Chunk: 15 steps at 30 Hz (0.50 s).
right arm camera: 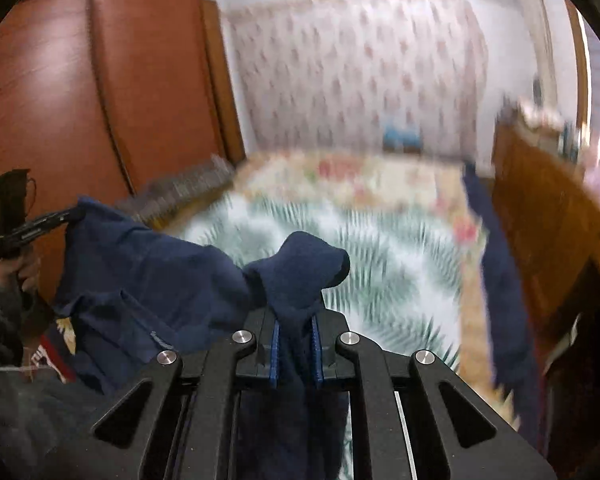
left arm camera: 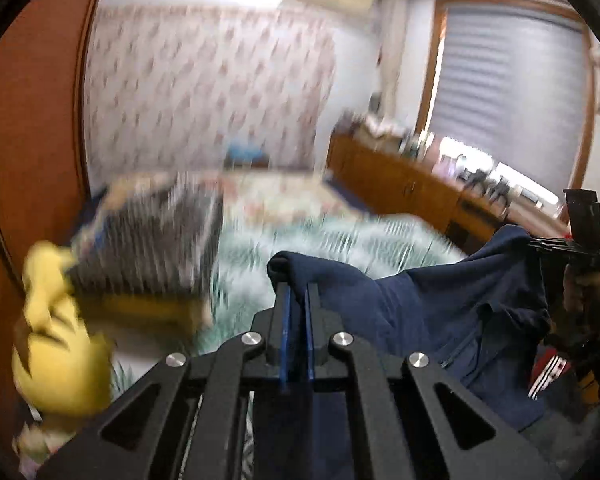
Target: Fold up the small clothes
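Both wrist cams close, facing bed (left arm camera: 340,236), shared garment (left arm camera: 440,300)

garment (left arm camera: 440,304) hangs btwn l & r tongs, above bed (left arm camera: 340,240).

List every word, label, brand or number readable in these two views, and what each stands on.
None can be read.
The red, white and dark cloth under the navy garment carries a print, too blurred and cut off to read.
Things on the wooden cabinet are motion-blurred; any labels are illegible.

navy garment (left arm camera: 440,304), held aloft, sagging
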Available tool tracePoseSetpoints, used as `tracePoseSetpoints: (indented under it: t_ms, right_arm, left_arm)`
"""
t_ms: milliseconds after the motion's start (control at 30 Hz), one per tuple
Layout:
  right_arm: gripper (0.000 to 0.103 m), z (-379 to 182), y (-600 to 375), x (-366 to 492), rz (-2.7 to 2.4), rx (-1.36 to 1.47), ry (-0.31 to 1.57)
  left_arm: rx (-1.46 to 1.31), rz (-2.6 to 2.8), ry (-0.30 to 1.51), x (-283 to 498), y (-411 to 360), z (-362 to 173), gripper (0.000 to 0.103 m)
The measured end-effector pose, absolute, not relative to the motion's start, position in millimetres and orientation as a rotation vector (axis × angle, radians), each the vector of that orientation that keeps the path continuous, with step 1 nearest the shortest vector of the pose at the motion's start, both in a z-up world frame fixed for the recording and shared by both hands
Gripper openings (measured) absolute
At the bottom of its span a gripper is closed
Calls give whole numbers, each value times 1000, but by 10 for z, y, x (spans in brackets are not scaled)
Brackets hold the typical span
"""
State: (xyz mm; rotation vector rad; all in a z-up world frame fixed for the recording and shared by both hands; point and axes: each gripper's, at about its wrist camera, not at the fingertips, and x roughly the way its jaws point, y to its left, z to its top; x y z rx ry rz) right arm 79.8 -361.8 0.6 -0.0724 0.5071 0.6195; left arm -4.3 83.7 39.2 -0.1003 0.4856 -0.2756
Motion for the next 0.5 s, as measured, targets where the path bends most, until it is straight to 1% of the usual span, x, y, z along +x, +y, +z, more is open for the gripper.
tracePoseSetpoints:
  t_ms: [100,267,367,500]
  right_arm:
    - [9,636,-3622,518,588,-126,357]
    - [9,1304,-3671,287,554,-175,207]
    - [9,1569,-3711,183,523,-190,150]
    - [9,1726,-3778,55,505,-187,109]
  left_arm:
    - [-50,-289,360,-222,835,943,3]
    - [-32,-251,220,-331,1081,1577,3]
    - [-35,-229,156,-395,1206,1837,3]
    - [-42,-229,103,-509,1319,1967,3]
